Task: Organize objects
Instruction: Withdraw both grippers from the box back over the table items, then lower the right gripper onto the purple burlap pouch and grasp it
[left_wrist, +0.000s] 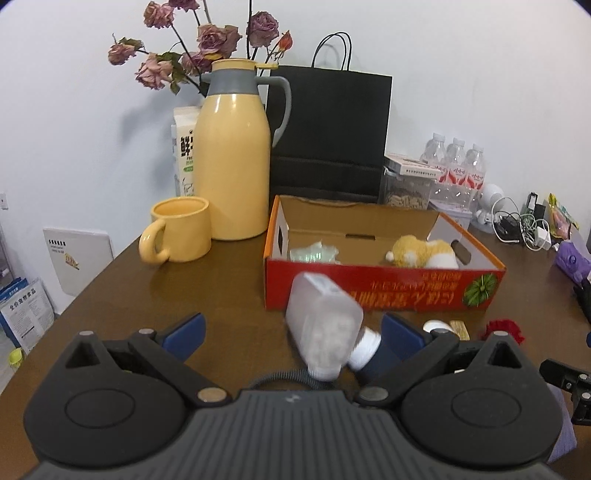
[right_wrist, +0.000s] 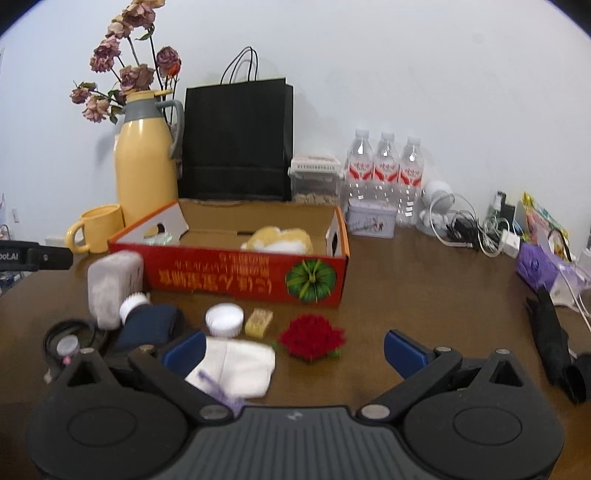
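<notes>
Frosted plastic bottle (left_wrist: 323, 325), white cap (left_wrist: 365, 350) down, tilts between our left gripper (left_wrist: 291, 336) jaws, which are spread wide and not gripping it. Beyond it stands the red cardboard box (left_wrist: 384, 291) holding a plush toy (left_wrist: 421, 253). Our right gripper (right_wrist: 293, 350) hangs released over the bench (right_wrist: 424, 295), near a red flower (right_wrist: 312, 339) and white cloth (right_wrist: 240, 367).

Left claw (left_wrist: 291, 334) gapes wide around a blurred translucent bottle (left_wrist: 323, 334).
</notes>
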